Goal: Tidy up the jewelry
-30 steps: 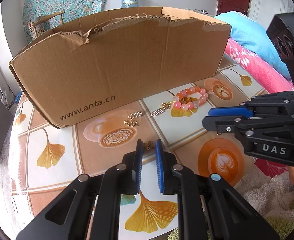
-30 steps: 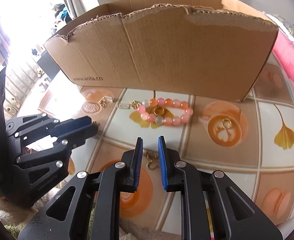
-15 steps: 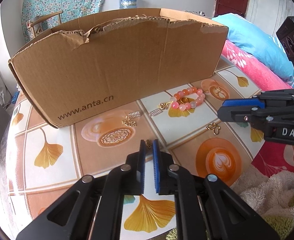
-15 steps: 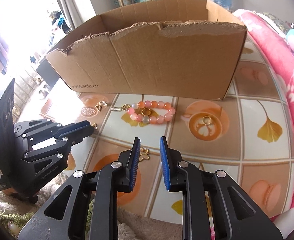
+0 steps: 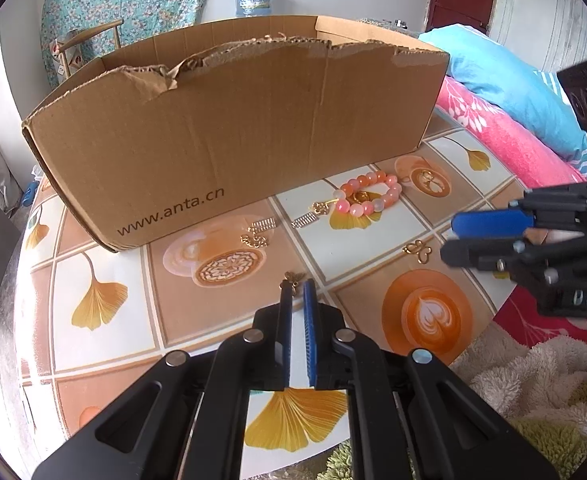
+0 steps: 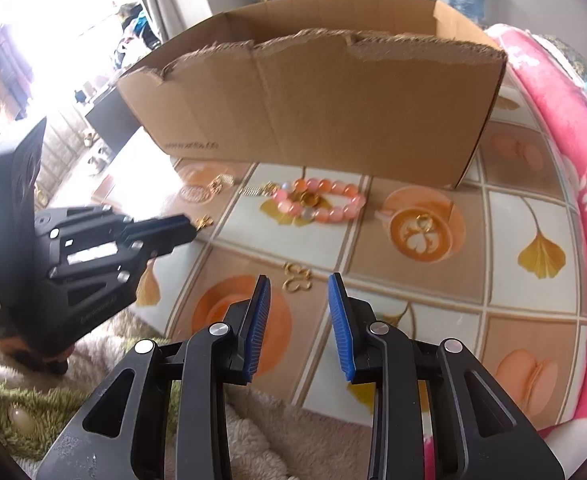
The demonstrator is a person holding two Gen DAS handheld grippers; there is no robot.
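Jewelry lies on our glossy tiled bench (image 5: 105, 360). Our left gripper (image 5: 298, 290) pinches a small gold charm (image 5: 293, 278), half hidden; right gripper (image 6: 298, 286) is opening, empty, over a gold clasp (image 6: 296, 276). Farther, round pink bead bracelet (image 6: 319, 202), then torn cardboard box (image 5: 253, 120).

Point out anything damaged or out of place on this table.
The cardboard box is damaged: its near wall's top edge is ragged and torn, with a crumpled flap toward its left end. The gold ring lies alone on a printed coffee cup, apart from the beaded bracelet. Nothing is spilled.
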